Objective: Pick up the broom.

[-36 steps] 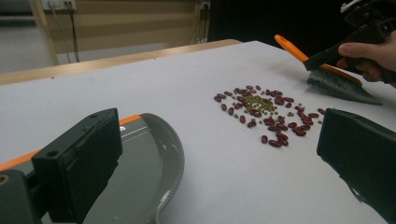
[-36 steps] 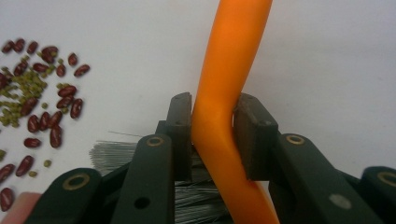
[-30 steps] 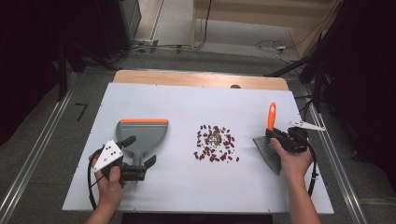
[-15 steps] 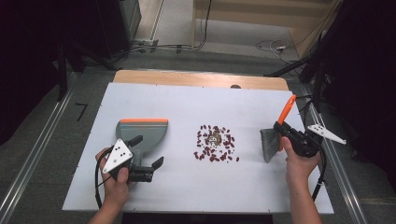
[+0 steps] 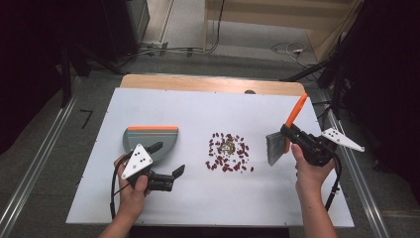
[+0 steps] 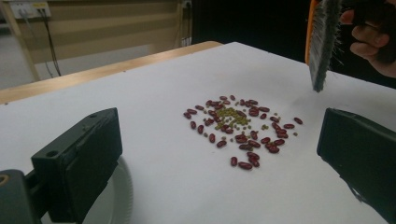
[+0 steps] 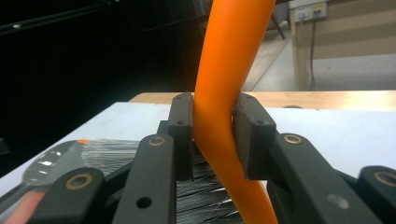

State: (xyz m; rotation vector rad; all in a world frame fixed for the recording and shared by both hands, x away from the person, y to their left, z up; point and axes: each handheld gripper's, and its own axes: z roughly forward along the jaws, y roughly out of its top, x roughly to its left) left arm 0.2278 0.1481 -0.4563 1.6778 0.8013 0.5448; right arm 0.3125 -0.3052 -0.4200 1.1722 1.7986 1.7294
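Here our right gripper [image 5: 291,133] is clamped on the orange-handled brush [image 5: 285,134], lifted just right of the bean pile [image 5: 228,151]. Our left gripper [image 5: 168,161] stands wide and empty beside the dustpan [image 5: 148,136].

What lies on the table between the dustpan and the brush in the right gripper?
In the high view, the pile of beans, red ones ringing smaller greenish ones, lies between the dustpan and the brush; the rest of that stretch of table is bare.
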